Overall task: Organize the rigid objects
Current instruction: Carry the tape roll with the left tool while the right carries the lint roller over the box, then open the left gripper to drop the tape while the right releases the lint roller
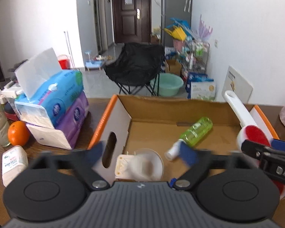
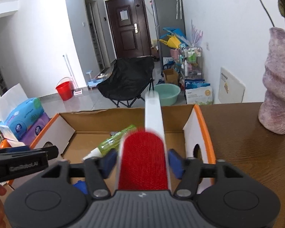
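- Left tool [image 1: 142,152] stands with its blue-padded fingers wide apart over the near end of the box, gripping nothing.
- Right tool [image 2: 142,161] has its blue pads on either side of the brush head. Blur hides whether they press on it, so I cannot tell if it is clamped.
- Dark brown wood-grain surface [image 2: 247,152] carries everything.
- Open cardboard box [image 1: 161,99] is long and low, with plain brown inner walls, white end panels with oval hand holes, and orange rims.
- Stacked soft tissue packs [image 1: 62,102], blue over purple, sit left of the box with a white sheet standing up from the top one. The left view shows them best.
- Mauve, ridged, fuzzy vase [image 2: 279,79] stands right of the box. Only the right view shows it whole.
- Lint brush [image 2: 142,152] has a red velvety oval head and a long white plastic handle. In the left view it leans on the box's right end wall [image 1: 254,133].
- Translucent green bottle [image 1: 197,133] with a white nozzle lies on its side on the box floor.
- Clear, round plastic cup [image 1: 148,161] lies in the box's near end, just beside a cream rectangular item [image 1: 121,166]. Only the left view shows them.
- Orange [image 1: 18,133], round and dimpled, sits left of the tissue packs.
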`<state>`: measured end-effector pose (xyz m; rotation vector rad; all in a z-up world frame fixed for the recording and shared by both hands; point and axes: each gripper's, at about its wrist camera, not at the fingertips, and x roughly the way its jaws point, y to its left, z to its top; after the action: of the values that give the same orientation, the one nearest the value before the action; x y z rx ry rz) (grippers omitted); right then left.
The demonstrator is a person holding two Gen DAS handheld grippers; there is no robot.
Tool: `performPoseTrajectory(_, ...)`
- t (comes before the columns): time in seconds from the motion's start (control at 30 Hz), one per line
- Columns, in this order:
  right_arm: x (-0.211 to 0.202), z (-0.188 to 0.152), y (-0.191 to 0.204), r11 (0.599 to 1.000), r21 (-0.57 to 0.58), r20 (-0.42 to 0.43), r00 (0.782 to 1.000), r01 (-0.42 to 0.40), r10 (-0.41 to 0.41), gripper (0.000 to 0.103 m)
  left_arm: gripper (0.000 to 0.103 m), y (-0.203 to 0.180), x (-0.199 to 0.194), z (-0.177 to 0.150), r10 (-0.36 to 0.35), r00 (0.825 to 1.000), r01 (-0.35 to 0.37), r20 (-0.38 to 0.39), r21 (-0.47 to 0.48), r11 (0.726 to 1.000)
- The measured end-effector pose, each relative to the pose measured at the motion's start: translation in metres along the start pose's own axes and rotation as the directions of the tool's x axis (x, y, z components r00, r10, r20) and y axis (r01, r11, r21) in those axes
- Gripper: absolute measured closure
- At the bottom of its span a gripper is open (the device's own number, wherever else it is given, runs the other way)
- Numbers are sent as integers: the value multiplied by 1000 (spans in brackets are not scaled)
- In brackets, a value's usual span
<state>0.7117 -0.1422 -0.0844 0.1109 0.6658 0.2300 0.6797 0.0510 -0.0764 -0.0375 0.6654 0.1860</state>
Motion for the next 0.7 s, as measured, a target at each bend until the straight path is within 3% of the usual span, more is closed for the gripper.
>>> performPoseTrajectory(0.03,-3,-1,-1,1000,1,13,1000,3,-3,12,0,2,-3,0,7,1000,-7,20,-4,1000)
performPoseTrajectory(0.07,-7,-2,-2,1000,2,29,1000,5,-5,5,0,3,-5,0,7,1000,-7,25,-7,1000)
performPoseTrajectory(0.13,-13,-3,-5,1000,1,45,999,4,-4,1,0,6,-6,1,2,1000,-2,11,-13,1000)
performPoseTrajectory(0.7,-48,-11,-1,1000,-8,55,998,-10,10,0,0,14,-37,-4,8,1000,-8,16,-21,1000)
